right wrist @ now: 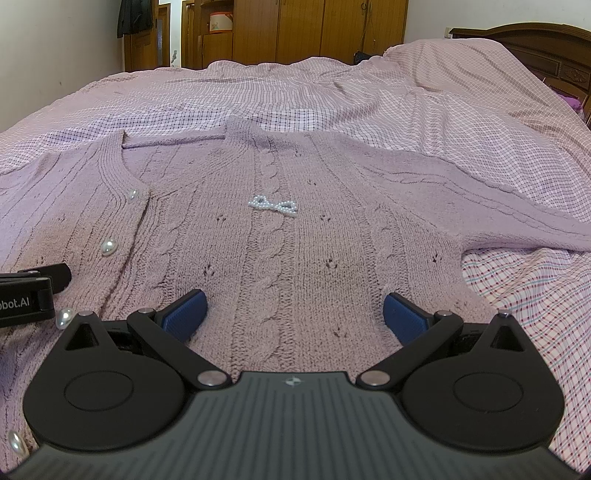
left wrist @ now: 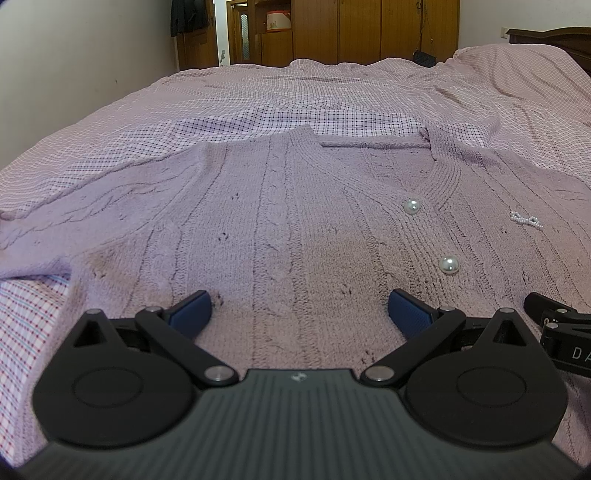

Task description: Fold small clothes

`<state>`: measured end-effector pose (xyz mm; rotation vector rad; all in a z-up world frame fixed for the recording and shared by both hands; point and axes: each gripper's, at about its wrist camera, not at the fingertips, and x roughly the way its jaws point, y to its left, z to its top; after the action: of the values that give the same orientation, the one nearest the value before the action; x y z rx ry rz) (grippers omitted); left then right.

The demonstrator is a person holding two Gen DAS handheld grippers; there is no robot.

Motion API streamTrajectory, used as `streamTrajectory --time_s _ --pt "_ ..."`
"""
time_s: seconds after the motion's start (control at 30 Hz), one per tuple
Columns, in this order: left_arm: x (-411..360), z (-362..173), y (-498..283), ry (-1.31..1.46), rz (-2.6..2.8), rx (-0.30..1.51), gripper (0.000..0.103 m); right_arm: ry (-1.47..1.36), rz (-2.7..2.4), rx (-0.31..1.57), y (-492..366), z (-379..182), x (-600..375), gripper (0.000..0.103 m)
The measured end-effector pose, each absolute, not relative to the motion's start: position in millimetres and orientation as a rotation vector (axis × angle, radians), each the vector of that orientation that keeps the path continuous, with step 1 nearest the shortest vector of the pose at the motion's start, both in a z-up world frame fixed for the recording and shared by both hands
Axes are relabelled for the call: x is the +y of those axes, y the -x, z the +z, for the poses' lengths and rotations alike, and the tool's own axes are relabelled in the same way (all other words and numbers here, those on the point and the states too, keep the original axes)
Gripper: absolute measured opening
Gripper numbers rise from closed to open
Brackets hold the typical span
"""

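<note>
A lilac cable-knit cardigan [left wrist: 288, 221] lies flat and face up on the bed, neckline away from me, sleeves spread to both sides. It has pearl buttons [left wrist: 448, 264] down the front and a small pearl bow [right wrist: 272, 205] on one chest. My left gripper [left wrist: 299, 314] is open and empty, low over the cardigan's left half. My right gripper [right wrist: 293, 314] is open and empty, low over the cardigan's right half [right wrist: 295, 240]. Each gripper's side shows at the edge of the other's view.
The bed is covered by a pink checked sheet [left wrist: 332, 92], rumpled at the far side. A dark wooden headboard [right wrist: 535, 48] stands at the right. Wooden wardrobes [left wrist: 351, 29] and a doorway are behind the bed.
</note>
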<state>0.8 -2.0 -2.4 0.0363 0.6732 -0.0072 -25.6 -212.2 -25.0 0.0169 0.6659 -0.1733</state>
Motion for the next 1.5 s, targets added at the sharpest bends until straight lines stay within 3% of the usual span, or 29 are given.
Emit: streamTrajectory --time_s 1.0,1.5 --pt "2 1 -8 -0.029 -0.012 0.703 0.103 -0.051 -0.154 0.688 21 -23 -219 0.103" --pt "4 0 -10 -0.004 -0.015 0.73 0.103 -0.397 -0.137 0.615 42 28 -351 0.103"
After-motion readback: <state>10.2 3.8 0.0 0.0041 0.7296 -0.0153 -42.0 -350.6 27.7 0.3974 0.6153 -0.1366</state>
